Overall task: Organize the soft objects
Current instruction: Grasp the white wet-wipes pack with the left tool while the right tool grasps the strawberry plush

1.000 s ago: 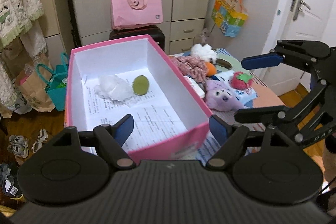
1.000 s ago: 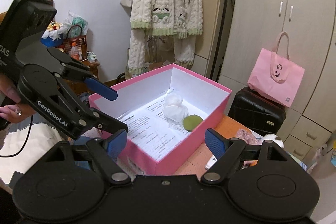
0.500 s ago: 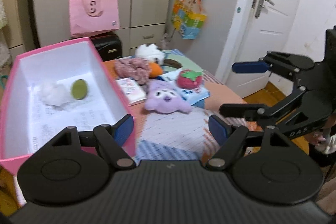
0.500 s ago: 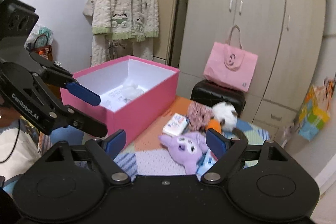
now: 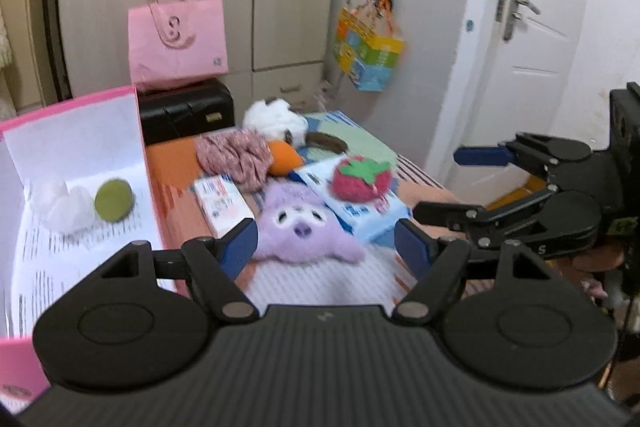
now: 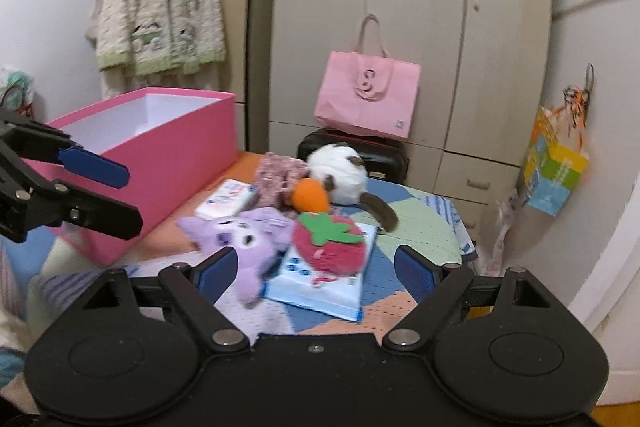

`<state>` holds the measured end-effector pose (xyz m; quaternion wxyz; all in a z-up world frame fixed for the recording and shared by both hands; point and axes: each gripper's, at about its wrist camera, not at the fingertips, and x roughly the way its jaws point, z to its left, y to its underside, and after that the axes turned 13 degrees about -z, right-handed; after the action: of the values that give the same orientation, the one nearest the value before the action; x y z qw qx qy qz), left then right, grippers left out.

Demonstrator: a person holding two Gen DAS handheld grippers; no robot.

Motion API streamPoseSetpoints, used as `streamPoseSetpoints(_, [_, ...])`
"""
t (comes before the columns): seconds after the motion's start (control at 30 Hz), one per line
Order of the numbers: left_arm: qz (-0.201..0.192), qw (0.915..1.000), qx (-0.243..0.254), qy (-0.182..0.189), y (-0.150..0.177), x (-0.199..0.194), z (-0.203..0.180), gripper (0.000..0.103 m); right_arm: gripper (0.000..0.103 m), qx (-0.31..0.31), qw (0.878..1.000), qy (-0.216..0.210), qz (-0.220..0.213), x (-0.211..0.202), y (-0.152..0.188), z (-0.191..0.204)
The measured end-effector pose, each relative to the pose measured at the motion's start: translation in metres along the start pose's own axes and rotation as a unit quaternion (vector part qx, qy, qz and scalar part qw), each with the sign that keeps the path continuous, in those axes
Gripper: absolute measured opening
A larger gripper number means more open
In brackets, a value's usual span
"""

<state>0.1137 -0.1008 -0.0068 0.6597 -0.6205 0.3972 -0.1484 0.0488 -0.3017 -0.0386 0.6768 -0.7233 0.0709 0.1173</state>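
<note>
Both claws gape empty; purple plush (image 5: pixel 304 227) lies beside pink box (image 5: pixel 140 163).

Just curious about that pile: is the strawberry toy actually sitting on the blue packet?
Touching. In the right wrist view the strawberry toy lies directly on top of the blue packet, with no gap under it.

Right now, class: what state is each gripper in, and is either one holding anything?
Left gripper: open, holding nothing; its jaws have just been closing slightly.
Right gripper: open, holding nothing; its jaws have just been opening.
</note>
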Motion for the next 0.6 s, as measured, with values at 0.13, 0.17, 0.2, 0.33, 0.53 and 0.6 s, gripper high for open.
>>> streamPoseSetpoints(0.13, [-0.001, 0.9999, -0.006, -0.011, 0.000, 0.025, -0.002, 0.074, 0.088, 0.003, 1.000, -0.004, 0.002, 0.020, 0.012, -0.011])
streamPoseSetpoints(0.17, [0.001, 0.9999, -0.008, -0.012, 0.000, 0.032, -0.002, 0.074, 0.088, 0.002, 1.000, -0.007, 0.004, 0.024, 0.014, -0.011])
streamPoseSetpoints(0.2, [0.003, 0.9998, -0.008, -0.016, 0.001, 0.037, -0.003, 0.073, 0.088, 0.000, 1.000, -0.010, 0.005, 0.028, 0.016, -0.012])
streamPoseSetpoints(0.33, [-0.001, 0.9992, 0.003, -0.039, 0.002, 0.059, -0.006, 0.072, 0.088, 0.004, 1.000, -0.014, 0.003, 0.040, 0.021, -0.017])
streamPoseSetpoints(0.53, [0.006, 0.9981, -0.004, -0.061, 0.006, 0.085, -0.005, 0.072, 0.088, 0.002, 0.999, -0.035, 0.010, 0.061, 0.026, -0.014])
streamPoseSetpoints(0.6, [0.002, 0.9953, -0.001, -0.097, 0.008, 0.093, -0.002, 0.072, 0.088, 0.008, 0.999, -0.035, 0.011, 0.067, 0.027, -0.016])
